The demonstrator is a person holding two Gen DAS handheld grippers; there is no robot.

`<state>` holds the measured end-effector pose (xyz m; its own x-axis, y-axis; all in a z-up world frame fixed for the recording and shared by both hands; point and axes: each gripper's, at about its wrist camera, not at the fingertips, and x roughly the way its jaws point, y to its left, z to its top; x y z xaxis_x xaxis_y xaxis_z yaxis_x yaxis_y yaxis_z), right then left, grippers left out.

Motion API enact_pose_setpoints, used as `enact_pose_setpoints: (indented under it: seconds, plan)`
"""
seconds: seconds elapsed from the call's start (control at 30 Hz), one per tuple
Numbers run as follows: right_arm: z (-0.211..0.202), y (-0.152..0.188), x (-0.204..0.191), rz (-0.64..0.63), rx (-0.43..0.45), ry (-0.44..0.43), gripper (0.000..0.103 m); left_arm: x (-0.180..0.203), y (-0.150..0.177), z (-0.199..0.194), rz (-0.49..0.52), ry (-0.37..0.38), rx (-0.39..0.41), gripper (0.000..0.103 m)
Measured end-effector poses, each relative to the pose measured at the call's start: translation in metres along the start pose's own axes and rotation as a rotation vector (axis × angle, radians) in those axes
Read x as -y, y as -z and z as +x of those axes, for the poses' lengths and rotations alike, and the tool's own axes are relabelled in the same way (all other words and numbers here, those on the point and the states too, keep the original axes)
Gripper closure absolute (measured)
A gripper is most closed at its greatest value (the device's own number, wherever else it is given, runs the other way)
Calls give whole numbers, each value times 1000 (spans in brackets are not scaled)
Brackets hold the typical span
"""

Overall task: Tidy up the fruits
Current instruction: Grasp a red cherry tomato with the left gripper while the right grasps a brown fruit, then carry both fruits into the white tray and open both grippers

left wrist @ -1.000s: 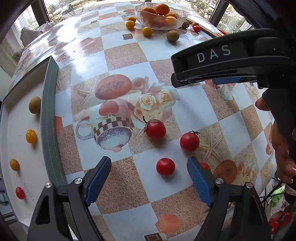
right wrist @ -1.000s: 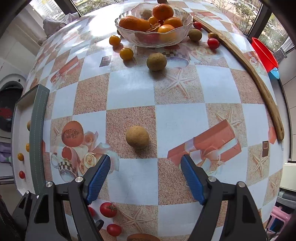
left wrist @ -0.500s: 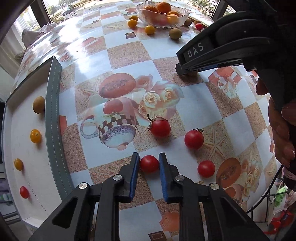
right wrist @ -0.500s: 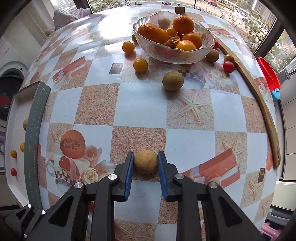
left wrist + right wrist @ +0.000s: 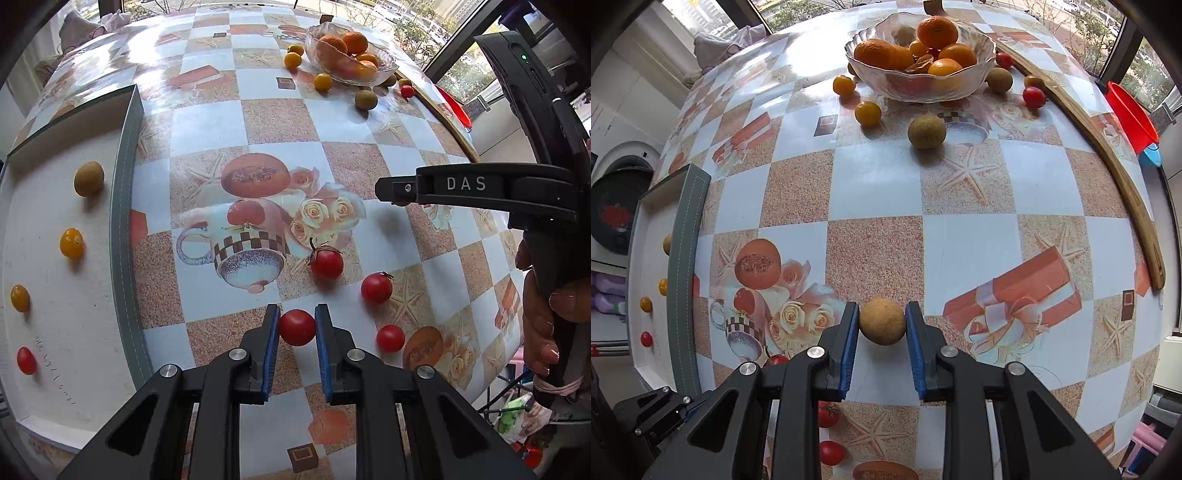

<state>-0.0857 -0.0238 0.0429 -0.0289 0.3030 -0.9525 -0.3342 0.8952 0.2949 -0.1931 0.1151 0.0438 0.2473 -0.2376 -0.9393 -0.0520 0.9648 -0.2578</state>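
My left gripper [image 5: 296,325] is shut on a red cherry tomato [image 5: 296,327], its blue pads pressing both sides. Three more red tomatoes [image 5: 326,263] [image 5: 376,288] [image 5: 390,338] lie on the tablecloth just beyond and to its right. My right gripper [image 5: 882,323] is shut on a tan round fruit [image 5: 882,321]. From the left wrist view the right gripper's black body marked DAS [image 5: 476,190] reaches in from the right, held by a person's hand [image 5: 543,325]. A white tray [image 5: 44,314] on the left holds a brown fruit [image 5: 88,178], two yellow tomatoes [image 5: 71,242] [image 5: 19,297] and a red one [image 5: 26,360].
A glass bowl [image 5: 982,79] of oranges stands at the far side, with loose yellow, brown and red fruits [image 5: 926,132] around it. A curved wooden strip [image 5: 1123,184] runs along the table's right edge. A red bucket [image 5: 1132,114] sits beyond it.
Both grippers have closed, the left on a red tomato, the right on the tan fruit. The left gripper has since lifted and shifted, bringing more of the tray into its view.
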Motion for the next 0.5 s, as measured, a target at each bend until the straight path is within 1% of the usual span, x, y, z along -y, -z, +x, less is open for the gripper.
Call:
enact_pose_setpoints:
  seconds: [0.13, 0.5]
  plan:
    - [-4, 0, -9, -6, 0, -10, 75, 2, 2, -9, -18, -3, 23, 82]
    - [-8, -6, -45, -62, -2, -41, 75, -31, -5, -33, -93, -15, 93, 82]
